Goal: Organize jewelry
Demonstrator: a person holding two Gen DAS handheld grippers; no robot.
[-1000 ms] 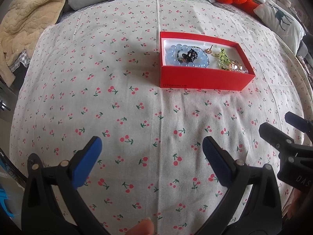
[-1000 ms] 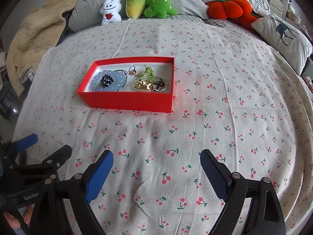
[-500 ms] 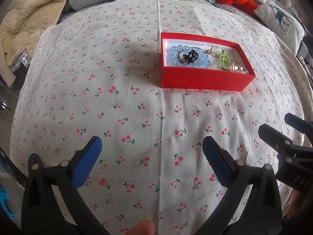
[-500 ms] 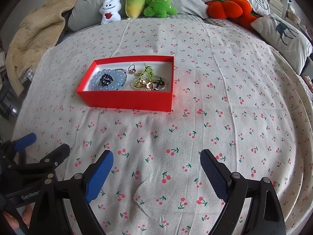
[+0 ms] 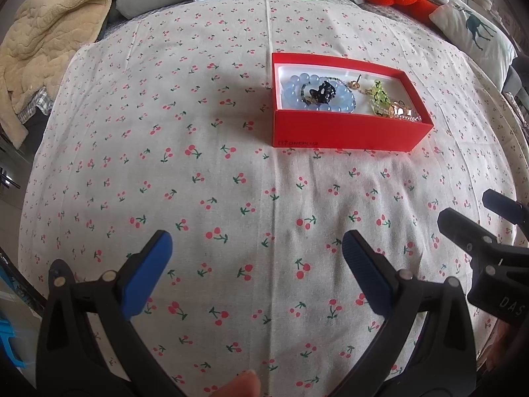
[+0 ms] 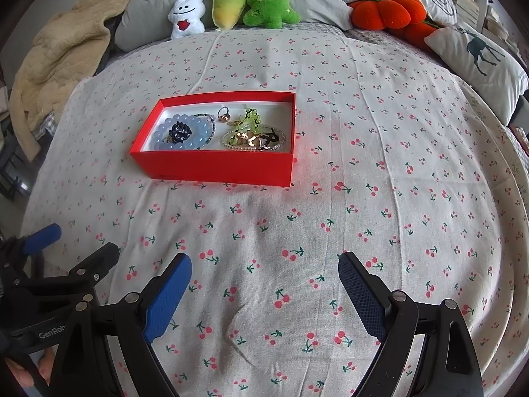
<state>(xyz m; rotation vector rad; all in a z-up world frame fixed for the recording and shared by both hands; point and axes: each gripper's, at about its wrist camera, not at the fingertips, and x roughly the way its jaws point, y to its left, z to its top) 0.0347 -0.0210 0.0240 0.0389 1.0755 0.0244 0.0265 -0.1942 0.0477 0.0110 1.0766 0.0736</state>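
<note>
left gripper: jaws spread wide, empty | right gripper: jaws spread wide, empty, beside left

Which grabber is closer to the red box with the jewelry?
Hard to say; about equal. The left gripper sits short of the red box, toward its left end. The right gripper sits short of it, toward its right end.

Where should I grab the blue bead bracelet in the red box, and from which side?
Come straight down from above: the red box walls block any side approach. Pinch the blue bead bracelet across its front-right arc, one finger inside the ring, away from the black charm lying at its middle. It probably lifts free there.
</note>
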